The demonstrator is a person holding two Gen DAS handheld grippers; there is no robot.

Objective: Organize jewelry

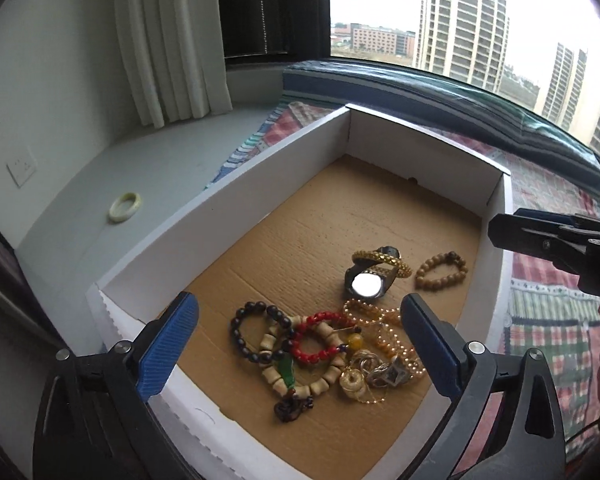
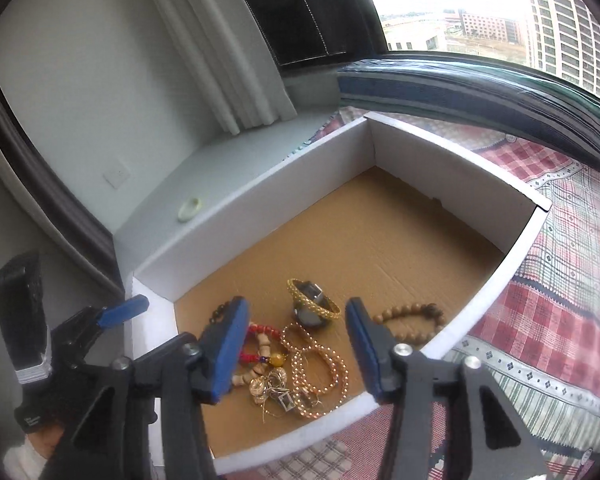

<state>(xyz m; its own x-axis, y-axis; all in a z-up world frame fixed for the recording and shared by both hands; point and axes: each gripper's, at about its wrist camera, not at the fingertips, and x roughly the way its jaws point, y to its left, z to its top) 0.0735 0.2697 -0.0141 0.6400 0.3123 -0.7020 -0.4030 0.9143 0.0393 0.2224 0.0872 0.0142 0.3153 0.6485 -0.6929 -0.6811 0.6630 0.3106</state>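
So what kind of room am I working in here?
Most likely a high-floor apartment room, at a window seat. The wide window looks out on tall residential towers, a white pleated curtain hangs beside it, and the white-walled cardboard box of jewelry sits on a checked patchwork cloth.

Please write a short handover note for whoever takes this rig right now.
Left gripper: open, empty, above the near end of the box.
Right gripper: open, empty, over the same pile.
In the box: tangled bracelets, a watch with a gold bangle on it, and a tan bead bracelet lying apart.
Outside: a pale bangle on the ledge, left of the box.
Done: most pieces boxed.
Left: pale bangle; untangle pile.
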